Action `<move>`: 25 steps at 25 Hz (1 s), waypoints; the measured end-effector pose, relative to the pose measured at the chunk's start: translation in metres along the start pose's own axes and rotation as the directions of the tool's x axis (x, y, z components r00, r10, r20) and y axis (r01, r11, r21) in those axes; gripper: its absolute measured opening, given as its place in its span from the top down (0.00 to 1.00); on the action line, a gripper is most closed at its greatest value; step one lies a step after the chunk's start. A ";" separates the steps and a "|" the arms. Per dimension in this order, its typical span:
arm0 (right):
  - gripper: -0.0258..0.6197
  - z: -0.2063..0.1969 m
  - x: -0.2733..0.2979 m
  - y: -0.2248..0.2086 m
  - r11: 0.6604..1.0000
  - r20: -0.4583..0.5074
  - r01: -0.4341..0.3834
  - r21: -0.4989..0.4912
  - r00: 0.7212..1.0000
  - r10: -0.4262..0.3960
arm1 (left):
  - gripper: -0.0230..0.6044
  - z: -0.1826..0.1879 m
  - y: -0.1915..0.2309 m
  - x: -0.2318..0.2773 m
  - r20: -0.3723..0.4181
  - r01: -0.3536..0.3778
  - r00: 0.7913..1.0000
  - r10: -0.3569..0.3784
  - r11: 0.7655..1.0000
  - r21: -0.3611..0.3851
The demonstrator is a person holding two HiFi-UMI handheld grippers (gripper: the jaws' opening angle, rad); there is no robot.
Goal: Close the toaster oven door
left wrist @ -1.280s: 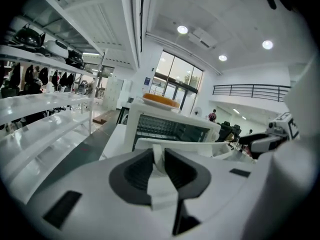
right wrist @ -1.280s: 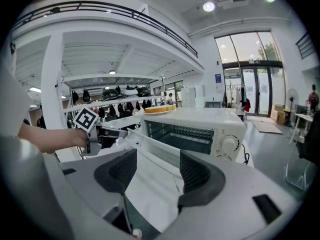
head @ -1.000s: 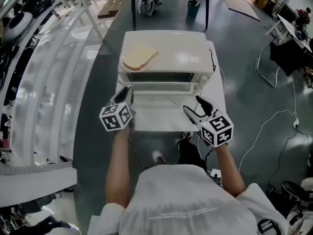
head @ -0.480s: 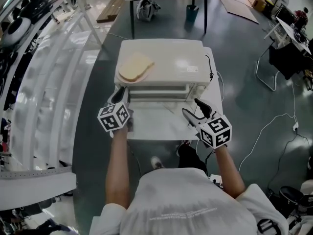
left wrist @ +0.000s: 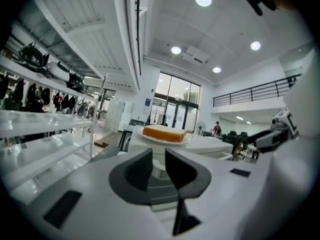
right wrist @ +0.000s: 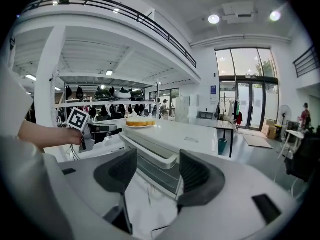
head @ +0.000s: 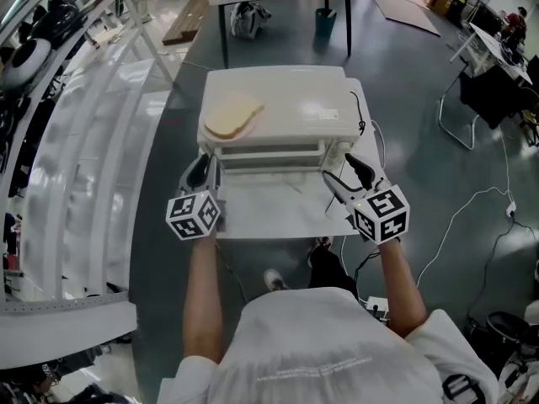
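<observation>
We see the boxy white toaster oven (head: 295,108) on the white table (head: 278,213). Its glass-fronted door (head: 274,154) is raised against the front, and it looks shut or very nearly so. The white bar handle (right wrist: 152,154) runs along the door's top edge. A tan slice of bread (head: 233,114) lies on the left part of the oven's roof.

The left gripper (head: 205,168) is just beside the oven's front left corner. Its 2 dark fingers (left wrist: 137,169) stand a narrow gap apart and have just been opening. They hold nothing (the oven's corner only shows through the gap, ahead of them).

The right gripper (head: 344,173) is at the front right corner. Its 2 fingers (right wrist: 195,176) are spread wide and frame the right end of the handle. We see them pressing on nothing.
</observation>
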State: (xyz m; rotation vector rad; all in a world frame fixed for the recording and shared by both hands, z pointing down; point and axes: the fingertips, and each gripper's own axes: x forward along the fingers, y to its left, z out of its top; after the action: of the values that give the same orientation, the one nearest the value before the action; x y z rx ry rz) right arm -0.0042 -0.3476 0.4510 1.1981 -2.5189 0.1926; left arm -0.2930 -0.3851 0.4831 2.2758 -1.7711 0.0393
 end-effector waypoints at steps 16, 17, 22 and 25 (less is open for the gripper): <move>0.69 0.096 -0.038 0.003 0.986 0.203 0.140 -0.087 0.972 -0.120 | 0.91 0.099 -0.034 -0.073 0.054 0.021 0.998 -0.045 0.924 0.382; 0.72 0.101 -0.039 0.006 0.986 0.214 0.141 -0.093 0.970 -0.119 | 0.91 0.103 -0.037 -0.075 0.061 0.026 0.997 -0.053 0.921 0.389; 0.82 0.123 -0.046 0.014 0.982 0.250 0.148 -0.114 0.961 -0.116 | 0.92 0.123 -0.050 -0.086 0.086 0.040 0.993 -0.082 0.914 0.405; 0.89 0.133 -0.050 0.017 0.981 0.272 0.152 -0.119 0.955 -0.115 | 0.93 0.129 -0.057 -0.089 0.084 0.049 0.992 -0.094 0.902 0.428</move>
State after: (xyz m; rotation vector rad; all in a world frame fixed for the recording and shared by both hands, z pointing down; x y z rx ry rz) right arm -0.0211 -0.3358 0.3097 1.4118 -2.6069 -0.1867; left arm -0.2787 -0.3154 0.3324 2.6868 -1.8768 0.3333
